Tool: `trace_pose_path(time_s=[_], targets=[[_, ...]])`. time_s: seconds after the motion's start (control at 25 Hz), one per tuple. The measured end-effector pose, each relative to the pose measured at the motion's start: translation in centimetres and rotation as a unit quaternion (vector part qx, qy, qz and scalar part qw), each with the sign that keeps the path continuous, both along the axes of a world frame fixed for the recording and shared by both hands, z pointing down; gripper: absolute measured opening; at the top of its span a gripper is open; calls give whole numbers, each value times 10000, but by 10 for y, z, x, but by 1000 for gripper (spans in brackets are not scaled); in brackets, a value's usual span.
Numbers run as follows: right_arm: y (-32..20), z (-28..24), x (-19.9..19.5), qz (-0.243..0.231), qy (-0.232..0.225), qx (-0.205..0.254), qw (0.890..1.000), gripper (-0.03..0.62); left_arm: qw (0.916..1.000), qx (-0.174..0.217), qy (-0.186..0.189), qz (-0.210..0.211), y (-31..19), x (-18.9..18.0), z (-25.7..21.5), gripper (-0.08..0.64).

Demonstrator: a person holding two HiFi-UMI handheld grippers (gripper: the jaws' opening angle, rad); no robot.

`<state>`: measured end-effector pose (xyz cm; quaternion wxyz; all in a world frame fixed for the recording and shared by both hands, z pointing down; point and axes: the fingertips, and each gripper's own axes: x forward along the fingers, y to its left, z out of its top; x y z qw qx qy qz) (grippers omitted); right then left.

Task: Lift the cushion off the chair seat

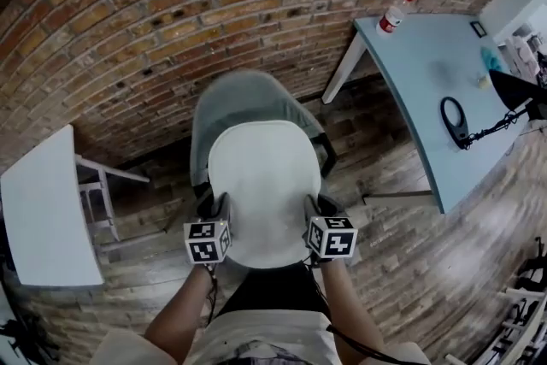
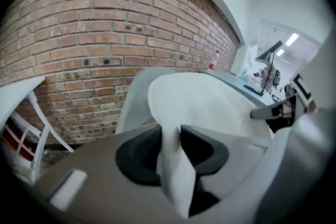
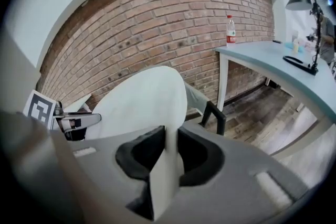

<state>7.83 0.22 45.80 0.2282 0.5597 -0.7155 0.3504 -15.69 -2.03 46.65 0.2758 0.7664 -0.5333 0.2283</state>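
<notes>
Left gripper (image 2: 170,149): jaws clamped on the left edge of the white cushion (image 1: 265,184), and the fabric bunches into a fold between the pads. Right gripper (image 3: 167,152): jaws clamped on the right edge, where the cushion shows as a thin flat slab standing on end between the pads. The cushion hangs between the two grippers in front of the grey chair (image 1: 248,94) and hides the seat in the head view. It looks raised off the seat, though the gap below it cannot be seen. Handling, judged: light, thin and soft. It creases where pinched yet keeps its oval shape across the span, so it has some stiffness. The cover looks smooth and could slip from a shallow bite, so opposite side edges near the front seem the right hold. Writing: the bottle (image 1: 395,13) on the blue table (image 1: 427,98) has a red cap and a label too small to read. No other print is legible.
</notes>
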Motion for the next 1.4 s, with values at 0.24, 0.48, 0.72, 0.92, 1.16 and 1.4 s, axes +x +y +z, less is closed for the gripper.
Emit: trace_pose_path(time_s=[0.24, 0.48, 0.72, 0.92, 1.16, 1.4], targets=[[11, -70, -8, -36, 28, 421, 9991, 77, 9995, 320, 21, -77, 11, -8, -72, 109], [17, -124, -13, 28, 40, 740, 9972, 77, 9979, 635, 96, -74, 20, -13, -131, 103], [27, -170, -10, 1, -26, 989, 9951, 77, 9956, 915, 180, 45, 26, -12, -174, 103], [24, -200, -4, 38, 78, 1264, 9919, 77, 9936, 1107, 210, 92, 22, -5, -202, 103], [28, -217, 1, 118, 87, 1414, 9898, 72, 9909, 1320, 196, 153, 24, 0, -223, 103], [26, -223, 0, 110, 93, 1472, 9890, 67, 9907, 1332, 255, 121, 23, -1, -228, 103]])
